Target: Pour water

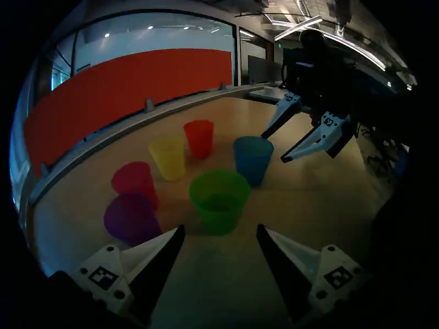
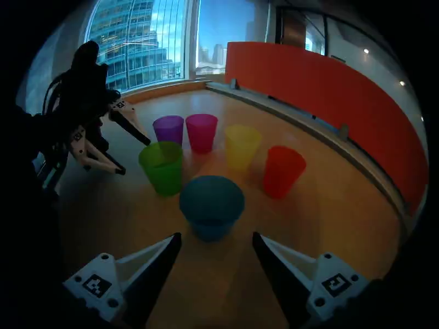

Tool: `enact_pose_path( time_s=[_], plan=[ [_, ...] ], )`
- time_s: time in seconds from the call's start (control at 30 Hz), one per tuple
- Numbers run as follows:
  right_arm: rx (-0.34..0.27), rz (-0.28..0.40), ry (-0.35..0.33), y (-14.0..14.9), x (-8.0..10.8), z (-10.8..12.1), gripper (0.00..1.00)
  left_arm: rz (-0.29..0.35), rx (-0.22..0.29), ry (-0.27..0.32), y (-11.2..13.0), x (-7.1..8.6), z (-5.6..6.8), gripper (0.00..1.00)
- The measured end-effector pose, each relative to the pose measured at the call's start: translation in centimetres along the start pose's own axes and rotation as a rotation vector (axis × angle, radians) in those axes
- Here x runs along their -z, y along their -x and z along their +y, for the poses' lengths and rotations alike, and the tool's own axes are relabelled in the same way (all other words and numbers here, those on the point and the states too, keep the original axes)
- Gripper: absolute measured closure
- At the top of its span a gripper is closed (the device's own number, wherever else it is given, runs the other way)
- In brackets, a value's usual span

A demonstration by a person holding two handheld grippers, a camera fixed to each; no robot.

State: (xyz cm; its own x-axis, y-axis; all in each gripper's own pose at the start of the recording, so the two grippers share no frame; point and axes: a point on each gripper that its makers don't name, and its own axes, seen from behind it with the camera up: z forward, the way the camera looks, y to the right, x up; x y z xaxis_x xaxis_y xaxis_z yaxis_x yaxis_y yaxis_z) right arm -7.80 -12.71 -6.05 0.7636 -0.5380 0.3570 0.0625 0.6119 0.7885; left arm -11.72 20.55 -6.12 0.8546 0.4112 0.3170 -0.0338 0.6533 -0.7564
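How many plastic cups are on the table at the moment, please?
6, in the right gripper view: purple cup, pink cup, yellow cup and red cup in a back arc from left to right, green cup before the purple one, blue cup nearest. None seems hidden.

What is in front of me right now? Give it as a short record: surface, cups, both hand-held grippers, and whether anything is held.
surface: wooden table
cups: six, upright, clustered together: green cup, blue cup, red cup, yellow cup, pink cup, purple cup
left hand-held gripper: open, facing the green cup, holding nothing
right hand-held gripper: open, facing the blue cup, holding nothing
water in cups: cannot tell
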Motion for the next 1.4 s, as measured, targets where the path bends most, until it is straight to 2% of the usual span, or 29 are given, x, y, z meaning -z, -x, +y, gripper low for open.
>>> enact_pose_path(
  time_s=[0.2, 0.5, 0.67, 0.9, 1.17, 1.4],
  plan=[
    [-0.019, 0.020, 0.040, 0.6, 1.8, 0.3, 0.00, 0.016, 0.021, -0.051, 0.0, 1.5, -1.2, 0.03],
    [-0.081, 0.049, 0.100, 0.7, 3.0, 1.0, 0.00, 0.056, 0.061, -0.147, -0.2, 3.4, -3.3, 0.03],
    [-0.116, 0.079, 0.145, 0.4, 3.6, 1.7, 0.00, 0.081, 0.087, -0.219, -0.1, 4.7, -5.0, 0.03],
    [-0.167, 0.106, 0.235, 0.5, 4.2, 3.3, 0.00, 0.149, 0.167, -0.349, -0.1, 6.7, -8.3, 0.03],
    [-0.227, 0.160, 0.335, 0.2, 4.9, 4.6, 0.00, 0.209, 0.195, -0.464, -0.4, 8.4, -10.7, 0.03],
    [-0.271, 0.226, 0.413, -1.0, 5.4, 6.0, 0.00, 0.280, 0.247, -0.521, -1.6, 9.4, -12.3, 0.03]
  ],
)
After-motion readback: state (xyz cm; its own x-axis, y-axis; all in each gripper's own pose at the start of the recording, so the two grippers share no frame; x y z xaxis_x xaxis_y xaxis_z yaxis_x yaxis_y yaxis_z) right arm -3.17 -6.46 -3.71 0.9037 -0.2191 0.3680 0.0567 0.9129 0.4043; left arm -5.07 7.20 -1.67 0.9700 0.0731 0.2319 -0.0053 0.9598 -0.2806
